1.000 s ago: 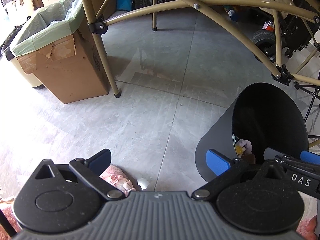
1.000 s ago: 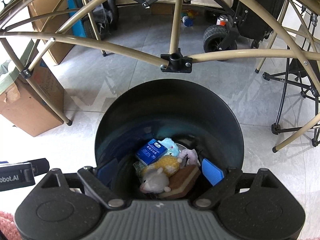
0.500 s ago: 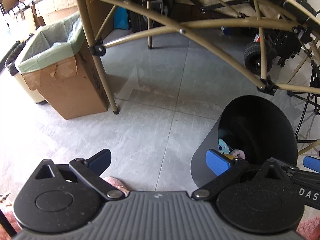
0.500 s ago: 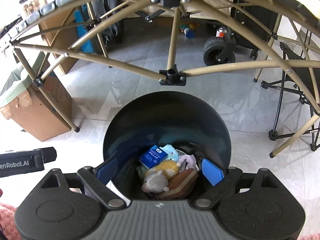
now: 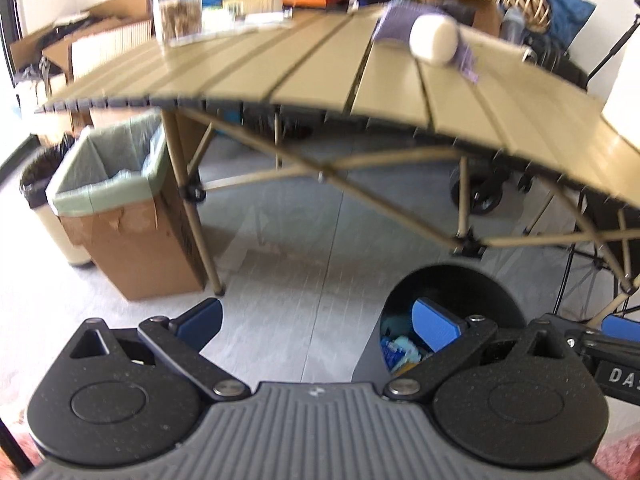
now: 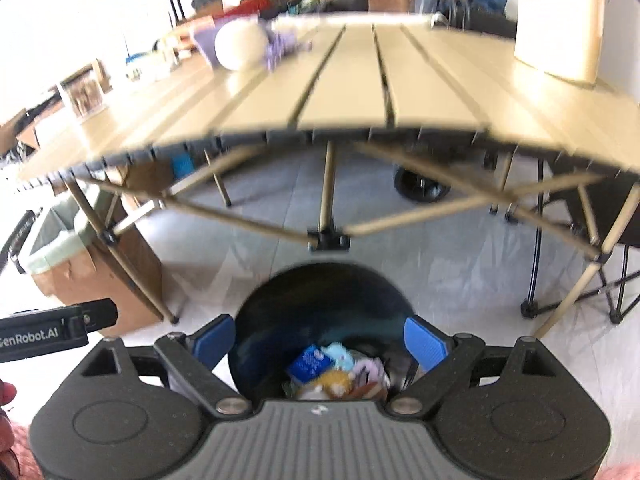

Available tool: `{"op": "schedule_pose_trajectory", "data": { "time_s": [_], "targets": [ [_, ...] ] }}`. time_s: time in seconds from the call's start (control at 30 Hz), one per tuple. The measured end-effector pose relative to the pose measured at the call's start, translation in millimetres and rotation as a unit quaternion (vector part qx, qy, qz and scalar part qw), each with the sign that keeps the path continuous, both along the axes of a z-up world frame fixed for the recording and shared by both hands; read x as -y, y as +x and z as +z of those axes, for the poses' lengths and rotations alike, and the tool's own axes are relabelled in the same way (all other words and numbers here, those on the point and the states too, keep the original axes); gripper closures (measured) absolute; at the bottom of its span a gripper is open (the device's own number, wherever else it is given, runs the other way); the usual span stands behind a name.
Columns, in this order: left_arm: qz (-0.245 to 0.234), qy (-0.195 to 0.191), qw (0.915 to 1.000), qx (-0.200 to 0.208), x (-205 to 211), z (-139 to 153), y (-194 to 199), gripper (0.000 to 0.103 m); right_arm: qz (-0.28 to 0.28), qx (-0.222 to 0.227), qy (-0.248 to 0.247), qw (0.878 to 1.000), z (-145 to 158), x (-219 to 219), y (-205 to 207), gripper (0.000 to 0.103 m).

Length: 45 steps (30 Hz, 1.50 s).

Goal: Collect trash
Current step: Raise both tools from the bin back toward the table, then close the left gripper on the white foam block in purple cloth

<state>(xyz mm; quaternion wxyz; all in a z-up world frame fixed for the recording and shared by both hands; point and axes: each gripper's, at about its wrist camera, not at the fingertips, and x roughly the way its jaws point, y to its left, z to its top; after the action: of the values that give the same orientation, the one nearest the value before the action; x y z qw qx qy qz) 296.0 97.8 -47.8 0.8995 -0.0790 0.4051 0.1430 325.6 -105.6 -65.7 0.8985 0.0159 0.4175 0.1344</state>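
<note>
Both grippers stand with their jaws spread wide and nothing between the blue pads: the left gripper (image 5: 318, 320) hangs over bare grey floor tile (image 5: 288, 280), and the right gripper (image 6: 318, 340) hangs above the mouth of the black trash bin (image 6: 320, 292), which stands on the floor just in front of the folding table's legs. Inside the bin lies the collected trash (image 6: 336, 372): a blue packet, a pale turquoise piece, something yellow and something pinkish, all blurred. From the left wrist view the same bin sits to the right of that gripper, with the right gripper's tip beside it. Beyond, the tan slatted folding table (image 5: 320, 76) spans the view; on it rest a cream-coloured roll lying on a purple cloth (image 5: 434, 40), a clear container, and boxes at the far edge. To the left of the table stands a cardboard box lined with a green bag (image 5: 120, 220), well apart from the bin.
</note>
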Motion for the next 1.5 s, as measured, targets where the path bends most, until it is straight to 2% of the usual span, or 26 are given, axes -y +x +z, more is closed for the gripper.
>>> {"op": "schedule_pose_trajectory", "data": {
  "time_s": [0.17,0.33,0.53,0.73,0.87,1.17,1.4,1.5],
  "targets": [
    [0.006,0.012,0.9990,0.043,2,32,3,0.000,-0.001,0.060,0.021,0.998,39,14,-2,0.011],
    [0.017,0.016,0.9963,0.083,-1,61,16,0.000,-0.010,0.112,0.042,0.993,70,23,13,0.011],
    [0.034,0.018,0.9919,0.121,-2,88,45,0.000,-0.007,0.157,0.058,0.986,95,27,39,0.011],
    [0.019,0.027,0.9884,0.148,6,102,90,0.000,-0.009,0.191,0.054,0.980,110,21,77,0.011],
    [0.002,0.033,0.9870,0.157,16,103,127,0.000,-0.021,0.208,0.053,0.976,112,22,106,0.011],
    [-0.036,0.045,0.9894,0.133,25,79,217,0.000,-0.061,0.207,0.077,0.973,105,35,167,0.011],
    [-0.057,0.035,0.9895,0.128,20,60,264,0.001,-0.069,0.223,0.061,0.971,104,37,196,0.011],
    [-0.062,0.018,0.9898,0.127,16,56,273,0.009,-0.072,0.224,0.057,0.970,103,37,207,0.011]
  ]
}}
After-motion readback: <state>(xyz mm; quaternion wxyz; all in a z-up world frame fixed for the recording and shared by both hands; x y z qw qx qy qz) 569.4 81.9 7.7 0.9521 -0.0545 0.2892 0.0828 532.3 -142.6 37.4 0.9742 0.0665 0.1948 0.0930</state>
